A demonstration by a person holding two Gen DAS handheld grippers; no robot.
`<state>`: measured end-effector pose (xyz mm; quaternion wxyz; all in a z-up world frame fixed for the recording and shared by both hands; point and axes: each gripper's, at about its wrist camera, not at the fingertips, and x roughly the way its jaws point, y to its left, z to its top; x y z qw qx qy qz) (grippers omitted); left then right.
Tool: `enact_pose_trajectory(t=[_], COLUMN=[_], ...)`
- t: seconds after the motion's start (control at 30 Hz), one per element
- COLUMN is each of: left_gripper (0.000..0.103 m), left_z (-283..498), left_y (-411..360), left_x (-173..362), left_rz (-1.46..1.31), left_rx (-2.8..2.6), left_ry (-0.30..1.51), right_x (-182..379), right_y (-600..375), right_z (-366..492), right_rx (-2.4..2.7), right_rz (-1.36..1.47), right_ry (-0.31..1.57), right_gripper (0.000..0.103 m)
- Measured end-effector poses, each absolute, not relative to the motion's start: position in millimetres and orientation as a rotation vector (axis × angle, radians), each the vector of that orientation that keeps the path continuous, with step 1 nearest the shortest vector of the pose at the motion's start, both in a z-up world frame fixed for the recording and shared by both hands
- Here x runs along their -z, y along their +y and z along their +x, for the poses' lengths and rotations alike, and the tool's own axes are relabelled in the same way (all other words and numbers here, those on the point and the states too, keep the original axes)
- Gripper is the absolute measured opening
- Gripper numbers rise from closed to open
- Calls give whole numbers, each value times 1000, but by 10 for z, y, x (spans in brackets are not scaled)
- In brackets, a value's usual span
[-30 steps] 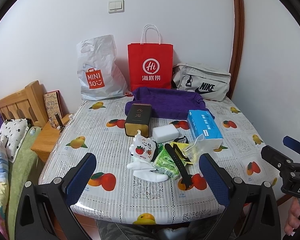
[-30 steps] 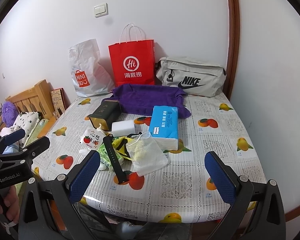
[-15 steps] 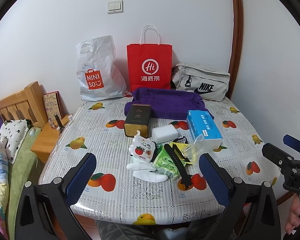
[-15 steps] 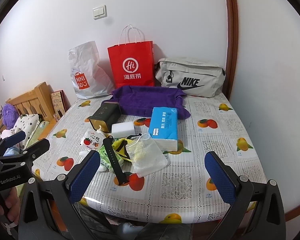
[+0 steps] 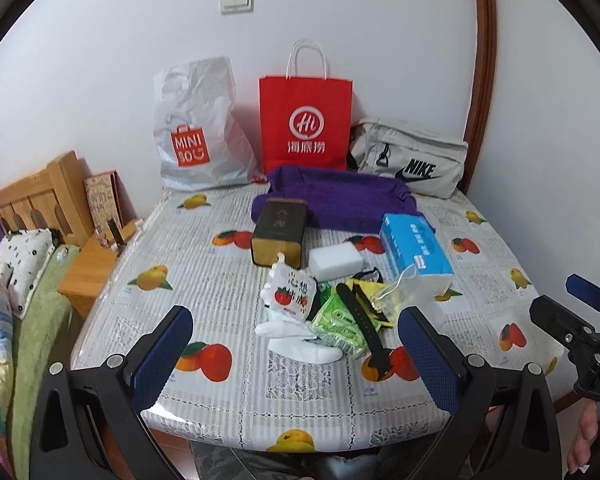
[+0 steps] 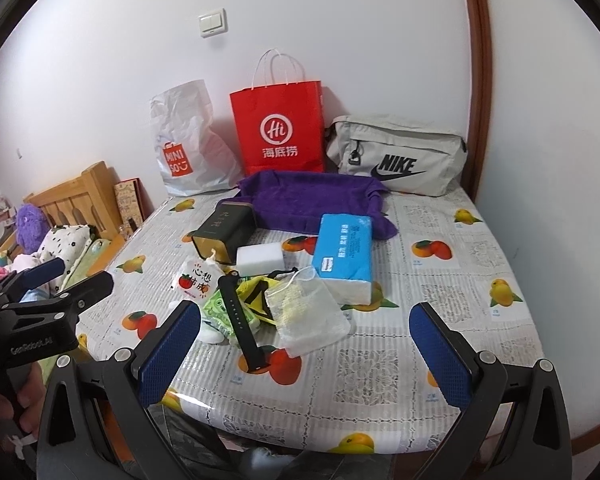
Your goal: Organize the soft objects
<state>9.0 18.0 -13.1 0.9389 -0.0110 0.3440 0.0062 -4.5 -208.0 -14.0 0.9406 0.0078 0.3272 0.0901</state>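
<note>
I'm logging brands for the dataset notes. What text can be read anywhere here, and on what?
"MINISO" on the white plastic bag.
"Hi 海底捞" on the red paper bag.
"NIKE" on the grey fabric bag.
"心想" on the white tomato-print pouch; the rest is unclear.
"GenRobot.AI" on the left gripper's black frame.
Print on the blue tissue pack and dark tin is too small to read.

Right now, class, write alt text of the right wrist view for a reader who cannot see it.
An open gripper hangs over the near edge of a fruit-print table with a small heap: tissue pack, mesh pouch, black strap, white sponge. Behind lie a purple towel and three bags at the wall.
</note>
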Motion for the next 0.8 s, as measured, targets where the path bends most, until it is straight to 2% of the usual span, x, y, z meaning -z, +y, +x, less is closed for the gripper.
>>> enact_pose_trajectory(t=[0.27,0.43,0.6,0.8], left_gripper=[103,103,103,103], left_z=[356,472,613,832], left_y=[330,419,454,481], left_x=[587,834,1022,1183], left_rz=[-35,-49,-59,-66], left_rx=[-33,-38,-18,-3], left_ry=[784,817,843,848], right_x=[526,820,1092,1341], right_y=[-2014,-1942,-1839,-1865], right_z=[186,346,522,733], right_rx=[-198,-256,-288,-246], right_rz=[-13,-9,-38,-62], right_ry=[721,731,779,815], right_gripper=[102,98,87,86])
